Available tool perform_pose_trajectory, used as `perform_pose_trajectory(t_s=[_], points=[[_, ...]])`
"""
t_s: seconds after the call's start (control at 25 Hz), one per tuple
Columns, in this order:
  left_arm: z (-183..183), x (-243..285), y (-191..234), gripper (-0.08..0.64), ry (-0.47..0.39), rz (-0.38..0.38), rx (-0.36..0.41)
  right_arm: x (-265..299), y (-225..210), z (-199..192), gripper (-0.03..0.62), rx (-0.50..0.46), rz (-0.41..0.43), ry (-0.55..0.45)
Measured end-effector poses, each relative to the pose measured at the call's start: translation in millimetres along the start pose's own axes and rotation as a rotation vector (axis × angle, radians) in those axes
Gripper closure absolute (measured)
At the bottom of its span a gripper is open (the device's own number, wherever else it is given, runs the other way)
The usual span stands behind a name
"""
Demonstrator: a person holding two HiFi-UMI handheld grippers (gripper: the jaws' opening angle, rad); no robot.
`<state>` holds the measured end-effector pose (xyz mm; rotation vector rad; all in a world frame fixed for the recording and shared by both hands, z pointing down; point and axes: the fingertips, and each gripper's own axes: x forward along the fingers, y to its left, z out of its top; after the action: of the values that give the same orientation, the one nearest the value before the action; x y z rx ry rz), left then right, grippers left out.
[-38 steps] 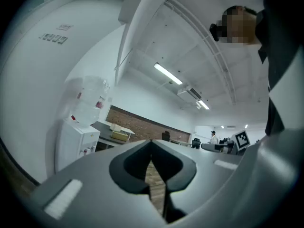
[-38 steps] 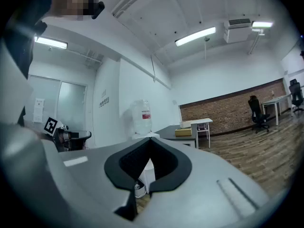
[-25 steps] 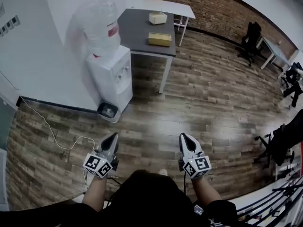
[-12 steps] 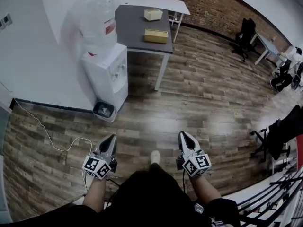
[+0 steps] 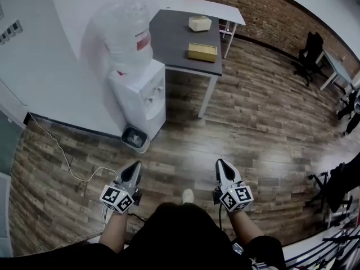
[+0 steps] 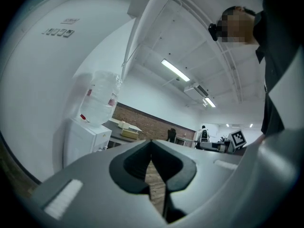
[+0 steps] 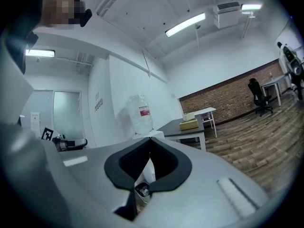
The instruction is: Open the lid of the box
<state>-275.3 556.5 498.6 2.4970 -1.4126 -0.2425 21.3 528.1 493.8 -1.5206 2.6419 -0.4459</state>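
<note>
A flat yellow box (image 5: 202, 52) lies on the dark grey table (image 5: 174, 38), far ahead of me. Behind it on the same table sits a smaller cream box (image 5: 199, 23). Both lids look closed. My left gripper (image 5: 134, 167) and right gripper (image 5: 220, 164) hang low over the wooden floor, well short of the table, pointing forward. Each has its jaws together and holds nothing. In the left gripper view the yellow box (image 6: 128, 134) shows small beyond the shut left gripper (image 6: 152, 141). In the right gripper view the yellow box (image 7: 189, 124) sits above the shut right gripper (image 7: 150, 137).
A white water dispenser (image 5: 140, 94) with a big bottle (image 5: 128, 30) stands left of the table against the wall, a small bin (image 5: 135, 136) at its foot. A cable (image 5: 67, 162) trails over the floor at left. Office chairs (image 5: 308, 58) and desks stand far right.
The table and dispenser have shifted right and slightly closer in the head view as the person walks. Both grippers keep their pose, jaws together. A shoe shows between the arms.
</note>
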Motion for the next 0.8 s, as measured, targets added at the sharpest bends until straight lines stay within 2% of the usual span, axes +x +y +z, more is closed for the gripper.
perform_pose_trajectory(t_s=[0.16, 0.32, 0.64, 0.8], points=[[12.2, 29.9, 8.2, 0.56, -0.012, 0.021, 0.023, 31.9, -18.4, 14.3, 0.589, 0.006, 0.034, -0.011], [10.9, 62.4, 9.6, 0.56, 0.0, 0.006, 0.024, 48.3, -36.9, 23.1, 0.589, 0.019, 0.044, -0.031], [-5.3, 132.8, -3.2, 0.56, 0.041, -0.028, 0.002, 46.7, -102.4, 30.9, 0.589, 0.074, -0.027, -0.051], [-9.5, 163.0, -14.0, 0.56, 0.05, -0.031, -0.001, 41.3, -124.5, 40.3, 0.589, 0.077, -0.031, -0.059]])
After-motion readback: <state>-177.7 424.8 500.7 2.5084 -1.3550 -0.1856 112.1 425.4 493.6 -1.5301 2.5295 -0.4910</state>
